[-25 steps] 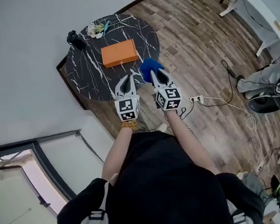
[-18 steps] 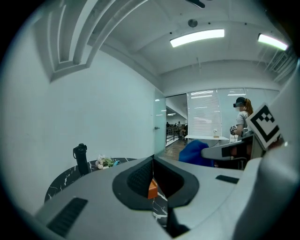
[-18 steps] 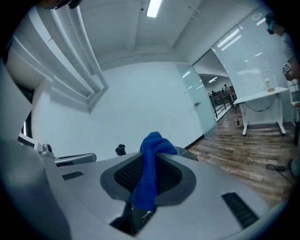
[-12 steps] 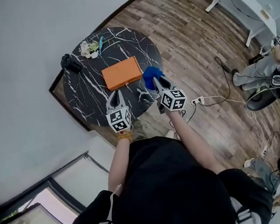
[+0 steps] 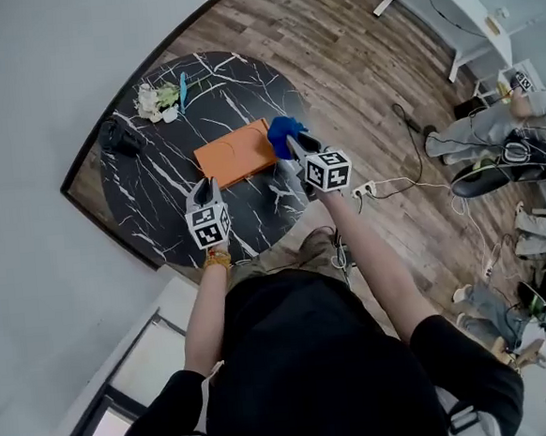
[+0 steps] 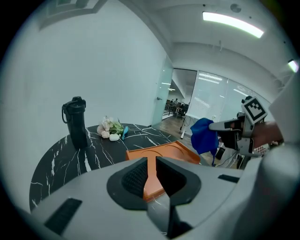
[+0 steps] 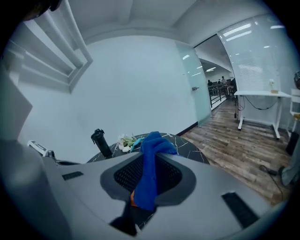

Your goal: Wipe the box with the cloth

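An orange box (image 5: pixel 233 153) lies flat on the round black marble table (image 5: pixel 149 199). My right gripper (image 5: pixel 292 146) is shut on a blue cloth (image 5: pixel 284 130), which hangs just above the box's right end. In the right gripper view the cloth (image 7: pixel 152 145) fills the gap between the jaws. My left gripper (image 5: pixel 204 184) hovers at the box's near-left corner. Its jaws are opening, with nothing between them. Through that narrow gap in the left gripper view (image 6: pixel 151 161) I see the box (image 6: pixel 166 151), and the cloth (image 6: pixel 204 136) to its right.
A black bottle (image 5: pixel 116 137) and a bunch of flowers (image 5: pixel 156 101) with a teal item stand at the table's far side. A power strip (image 5: pixel 363 189) and cables lie on the wood floor to the right. People sit at the far right (image 5: pixel 492 129).
Both grippers have come forward and down from the table's near edge to the box. The right one brought the blue cloth to the box's right end.
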`<state>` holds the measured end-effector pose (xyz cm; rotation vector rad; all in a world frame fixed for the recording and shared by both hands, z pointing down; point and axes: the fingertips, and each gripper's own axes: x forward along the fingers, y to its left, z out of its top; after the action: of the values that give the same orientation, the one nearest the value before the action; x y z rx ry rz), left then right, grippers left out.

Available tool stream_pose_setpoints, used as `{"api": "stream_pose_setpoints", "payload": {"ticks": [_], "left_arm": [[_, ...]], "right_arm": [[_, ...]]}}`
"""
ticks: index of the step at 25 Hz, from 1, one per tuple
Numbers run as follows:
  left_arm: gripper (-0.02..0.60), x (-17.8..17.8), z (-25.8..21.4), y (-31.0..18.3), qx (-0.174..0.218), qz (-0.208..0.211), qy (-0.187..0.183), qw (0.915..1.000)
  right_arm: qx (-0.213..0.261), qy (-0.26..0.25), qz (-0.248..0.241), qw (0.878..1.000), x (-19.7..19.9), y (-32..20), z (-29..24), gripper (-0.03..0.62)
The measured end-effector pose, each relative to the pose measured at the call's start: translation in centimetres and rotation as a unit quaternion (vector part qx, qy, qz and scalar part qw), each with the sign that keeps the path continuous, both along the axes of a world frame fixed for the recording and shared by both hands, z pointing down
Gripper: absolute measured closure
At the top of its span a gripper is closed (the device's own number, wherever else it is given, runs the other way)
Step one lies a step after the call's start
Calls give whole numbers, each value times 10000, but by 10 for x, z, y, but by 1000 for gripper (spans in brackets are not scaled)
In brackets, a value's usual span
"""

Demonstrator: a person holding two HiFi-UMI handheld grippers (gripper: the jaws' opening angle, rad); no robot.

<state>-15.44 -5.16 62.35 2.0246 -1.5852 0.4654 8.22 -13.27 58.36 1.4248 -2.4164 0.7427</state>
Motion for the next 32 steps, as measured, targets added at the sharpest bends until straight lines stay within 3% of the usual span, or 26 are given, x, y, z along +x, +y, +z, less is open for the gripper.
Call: {"api": "stream_pose_setpoints", "payload": {"ticks": [4,11,16,23,28,32], "left_arm": [[474,-13,31,-22,-365,4,-89,9993],[451,-20,67,-35,-947,-43,-152,9954],[451,-14,77,-40,-1097,-55,-176,9938],[445,-16,83,-46,-1214,-278,175,9921],[443,-17,83,-48,-1304,-217,197,9910],[443,-18,84,-50,-1438,-315,523,9877]], "right_arm": [[-225,310,-65,9992,-9,-26,20,534],[-1014,505,-514,9922,-23,-69,81,533],[-1241,727,-974,9848,-38,-95,99,530],[-1582,1181,-1459,9694,-51,-102,101,530],[-2011,1130,-1358,9635,-56,-99,103,530],[-2599,558,-1173,9569,-54,-100,106,528]]}}
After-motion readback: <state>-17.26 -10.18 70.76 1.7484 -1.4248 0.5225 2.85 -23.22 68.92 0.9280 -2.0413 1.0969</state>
